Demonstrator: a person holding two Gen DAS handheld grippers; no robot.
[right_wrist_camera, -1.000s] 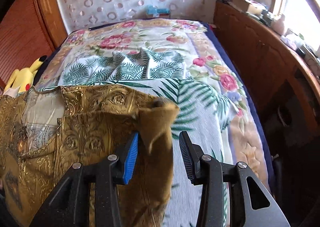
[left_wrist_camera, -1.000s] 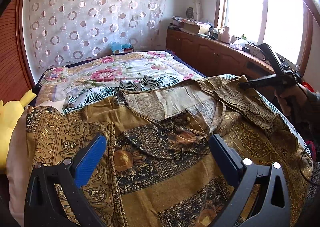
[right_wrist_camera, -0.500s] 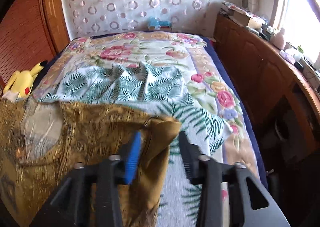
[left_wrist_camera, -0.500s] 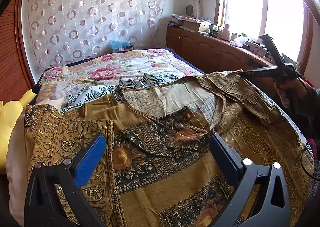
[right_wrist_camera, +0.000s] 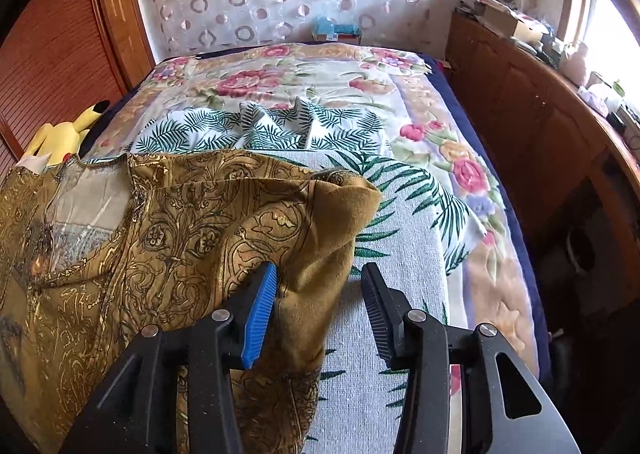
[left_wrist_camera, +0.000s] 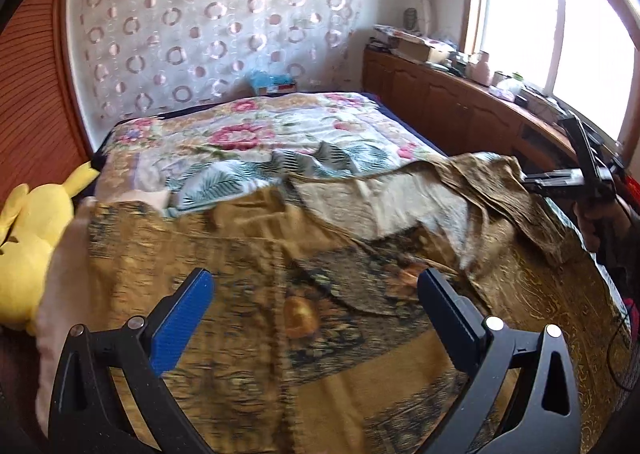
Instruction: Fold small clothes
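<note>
Gold-patterned garment spread on the bed, one sleeve between the right fingers.

The garment lies across the bed, its body under and ahead of the left gripper, whose fingers stand wide apart over the cloth, holding nothing. The sleeve sits just inside the right gripper, against the blue left finger; the fingers are apart, not clamped (the far finger is clear of the cloth). To fold well, I judge the right fingers should close on the sleeve's edge and carry it flat across the body while the left pins the middle. A yellow plush toy lies left of the left fingers.
</note>
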